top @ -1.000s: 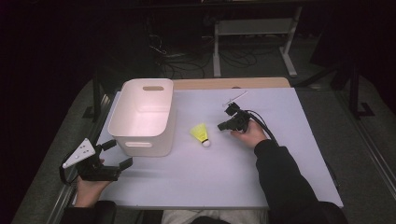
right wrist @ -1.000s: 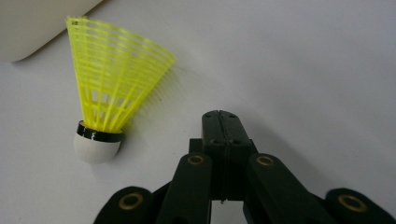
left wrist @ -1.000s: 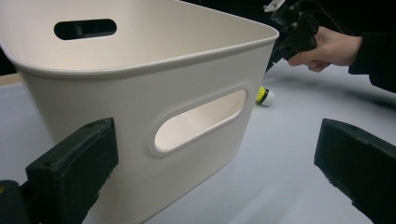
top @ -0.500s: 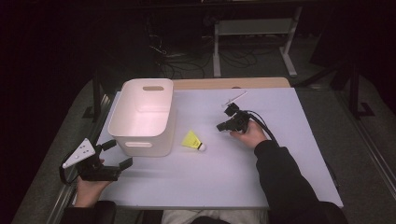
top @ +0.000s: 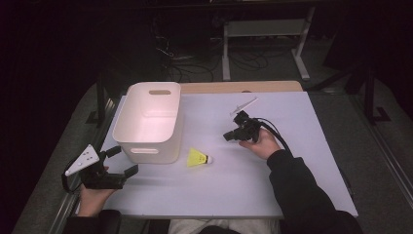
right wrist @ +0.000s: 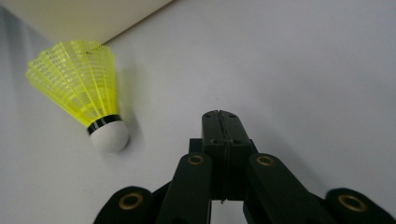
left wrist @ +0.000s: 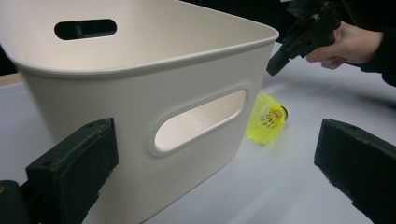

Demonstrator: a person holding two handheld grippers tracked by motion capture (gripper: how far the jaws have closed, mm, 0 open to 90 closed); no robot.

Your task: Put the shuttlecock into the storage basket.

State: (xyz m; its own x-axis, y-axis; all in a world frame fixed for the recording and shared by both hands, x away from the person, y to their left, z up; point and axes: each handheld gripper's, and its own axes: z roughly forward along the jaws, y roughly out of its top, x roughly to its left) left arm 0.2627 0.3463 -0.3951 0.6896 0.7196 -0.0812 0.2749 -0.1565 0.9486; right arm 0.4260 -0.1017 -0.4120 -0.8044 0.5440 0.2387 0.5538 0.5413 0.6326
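A yellow shuttlecock (top: 197,158) lies on its side on the white table, its white cork pointing right, just off the near right corner of a white plastic bin (top: 151,122). My right gripper (top: 229,136) hovers to the shuttlecock's right, shut with nothing between its jaws. In the right gripper view its closed tips (right wrist: 222,119) point at bare table just right of the shuttlecock (right wrist: 79,88). My left gripper (top: 122,161) rests open at the near left, facing the bin's handle slot (left wrist: 201,121). The shuttlecock (left wrist: 266,119) lies beyond the bin's corner in that view.
The bin (left wrist: 140,84) is empty and stands at the table's left. A thin white strip (top: 243,105) lies behind the right hand. A wooden edge (top: 243,87) runs along the table's far side, with dark floor and cables beyond.
The shuttlecock has slid toward the near side and slightly left, ending beside the bin's front corner. The right gripper has shifted a little and lifted. The left gripper has stayed put.
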